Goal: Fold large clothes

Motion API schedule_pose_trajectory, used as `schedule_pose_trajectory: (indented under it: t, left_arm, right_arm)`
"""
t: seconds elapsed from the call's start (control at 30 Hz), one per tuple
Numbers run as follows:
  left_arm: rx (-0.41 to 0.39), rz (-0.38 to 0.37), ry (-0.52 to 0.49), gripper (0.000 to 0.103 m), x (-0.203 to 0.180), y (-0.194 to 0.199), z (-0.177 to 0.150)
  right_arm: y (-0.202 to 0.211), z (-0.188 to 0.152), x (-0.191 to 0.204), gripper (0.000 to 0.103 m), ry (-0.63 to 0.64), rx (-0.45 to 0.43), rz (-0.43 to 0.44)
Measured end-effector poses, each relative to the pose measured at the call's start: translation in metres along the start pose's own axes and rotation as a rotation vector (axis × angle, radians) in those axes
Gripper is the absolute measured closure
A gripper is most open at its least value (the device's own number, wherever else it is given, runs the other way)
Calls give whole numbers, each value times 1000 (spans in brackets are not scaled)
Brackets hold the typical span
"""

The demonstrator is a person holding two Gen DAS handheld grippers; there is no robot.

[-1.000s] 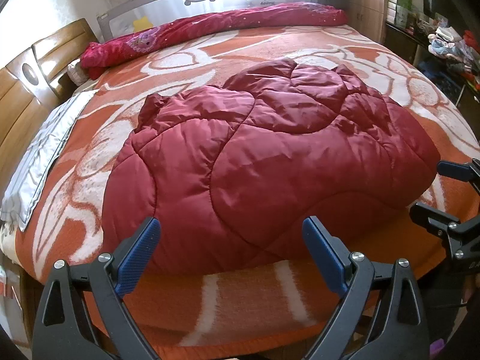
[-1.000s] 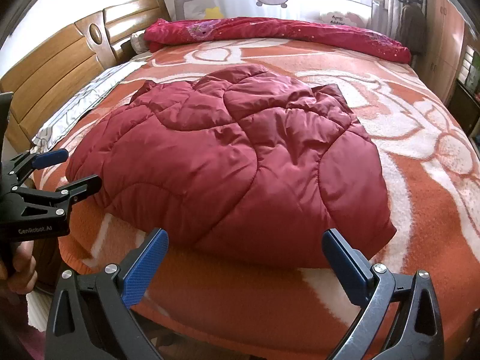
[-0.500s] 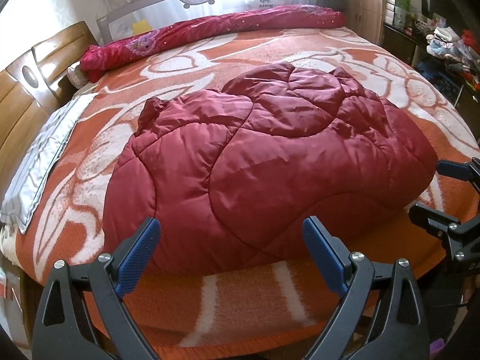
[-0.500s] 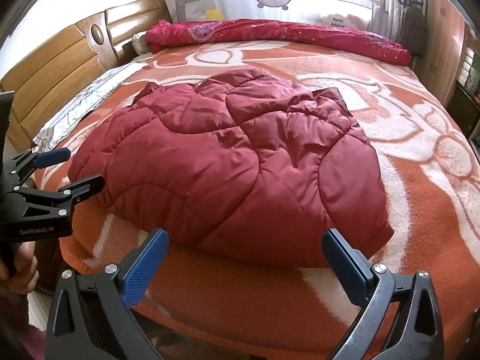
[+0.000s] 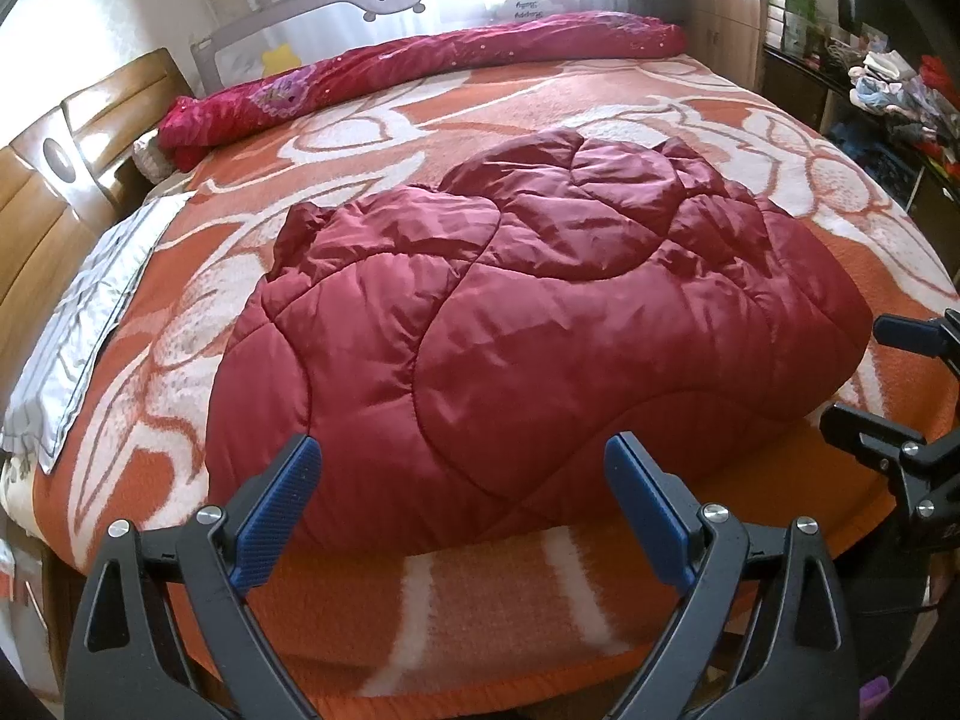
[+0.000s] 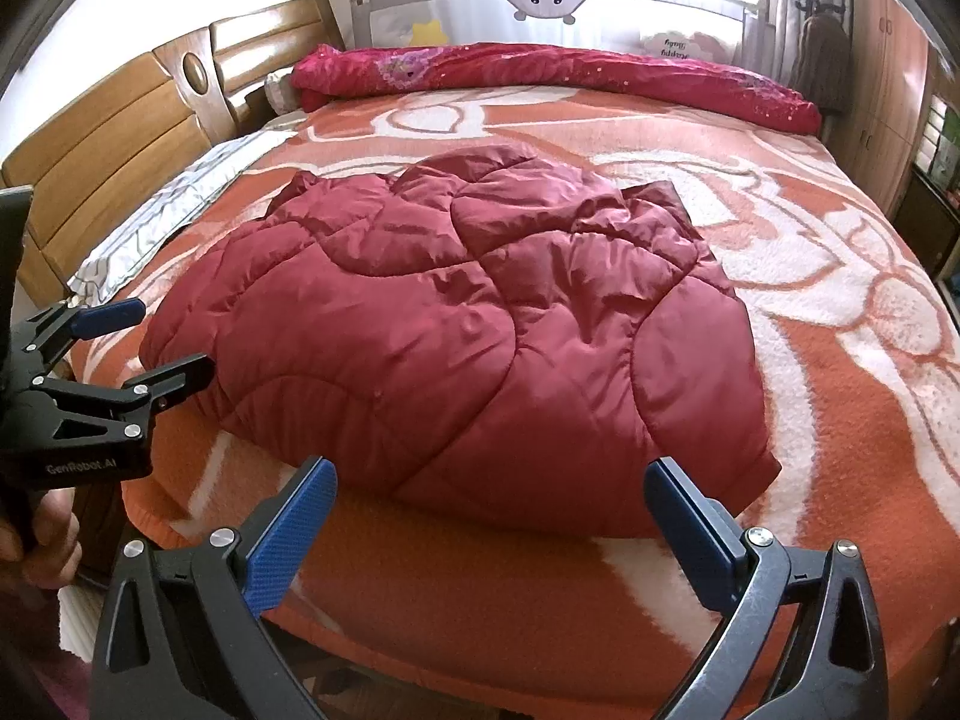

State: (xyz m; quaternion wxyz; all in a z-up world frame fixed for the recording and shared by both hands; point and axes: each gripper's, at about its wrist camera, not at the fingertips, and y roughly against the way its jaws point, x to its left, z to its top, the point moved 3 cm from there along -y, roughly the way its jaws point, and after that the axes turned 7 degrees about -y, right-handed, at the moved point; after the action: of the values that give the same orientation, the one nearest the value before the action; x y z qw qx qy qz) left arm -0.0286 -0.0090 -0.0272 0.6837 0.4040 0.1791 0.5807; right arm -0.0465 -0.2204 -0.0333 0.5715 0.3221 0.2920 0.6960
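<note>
A dark red quilted padded garment [image 5: 528, 324] [image 6: 468, 336] lies folded into a rounded bundle on the orange and white bed blanket [image 5: 480, 594] [image 6: 840, 360]. My left gripper [image 5: 462, 480] hangs open just short of the bundle's near edge, holding nothing. My right gripper [image 6: 489, 501] is open too, off the bundle's near right side, empty. In each view the other gripper shows at the side: the right gripper [image 5: 864, 378] and the left gripper [image 6: 150, 342], both open, the left held by a hand [image 6: 42, 540].
A rolled crimson floral quilt [image 5: 420, 66] [image 6: 558, 75] lies along the far side by a grey bed rail [image 6: 540, 0]. A wooden headboard [image 6: 120, 138] and a grey-white sheet [image 5: 78, 312] are at the left. Cluttered shelves [image 5: 888, 84] stand at the right.
Both grippers have drawn back and risen slightly from the bundle; the garment sits a little further away in both views. It lies still and nothing was gripped.
</note>
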Motion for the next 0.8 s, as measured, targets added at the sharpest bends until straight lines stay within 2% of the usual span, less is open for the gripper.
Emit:
schedule_pose_trajectory:
  t: [0.8]
  left_arm:
    - [-12, -3, -7, 7, 0, -1, 3]
  right_arm:
    - [2, 3, -1, 0, -5, -7, 3]
